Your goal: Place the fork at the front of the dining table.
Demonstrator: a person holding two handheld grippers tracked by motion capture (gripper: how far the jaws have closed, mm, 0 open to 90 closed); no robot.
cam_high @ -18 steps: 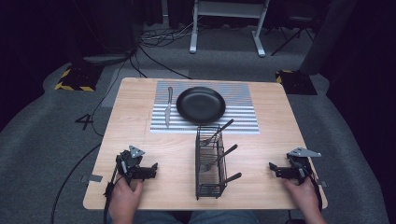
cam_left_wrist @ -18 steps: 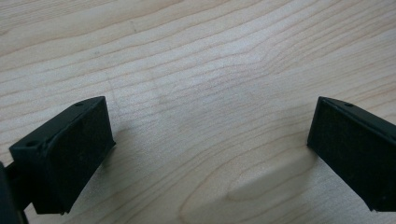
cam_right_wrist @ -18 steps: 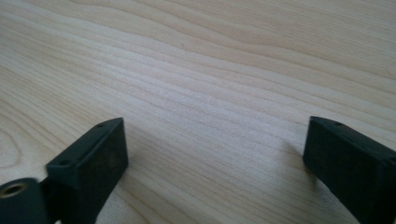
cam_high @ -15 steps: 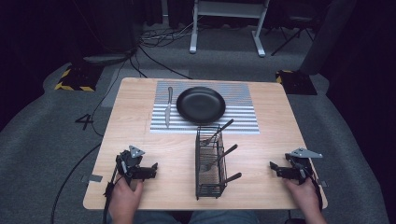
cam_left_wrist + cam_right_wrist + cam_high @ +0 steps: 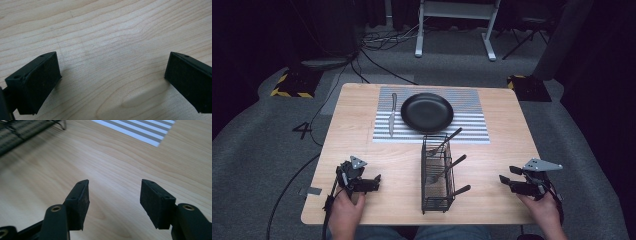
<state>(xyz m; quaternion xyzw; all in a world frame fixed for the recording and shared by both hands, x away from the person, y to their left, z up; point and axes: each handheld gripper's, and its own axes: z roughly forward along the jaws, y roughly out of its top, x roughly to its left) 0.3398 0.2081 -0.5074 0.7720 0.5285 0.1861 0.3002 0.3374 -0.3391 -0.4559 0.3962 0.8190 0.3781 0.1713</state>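
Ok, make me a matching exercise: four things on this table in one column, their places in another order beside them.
1 pan
2 knife
3 wire rack
4 left claw

a on the striped mat, left of the pan
b near the table's front left corner
c middle of the striped mat
d on bare wood, holding dark-handled utensils

Pairs: 1-c, 2-a, 3-d, 4-b

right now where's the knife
In the high view the knife lies on the left part of the striped mat, just left of the black plate.
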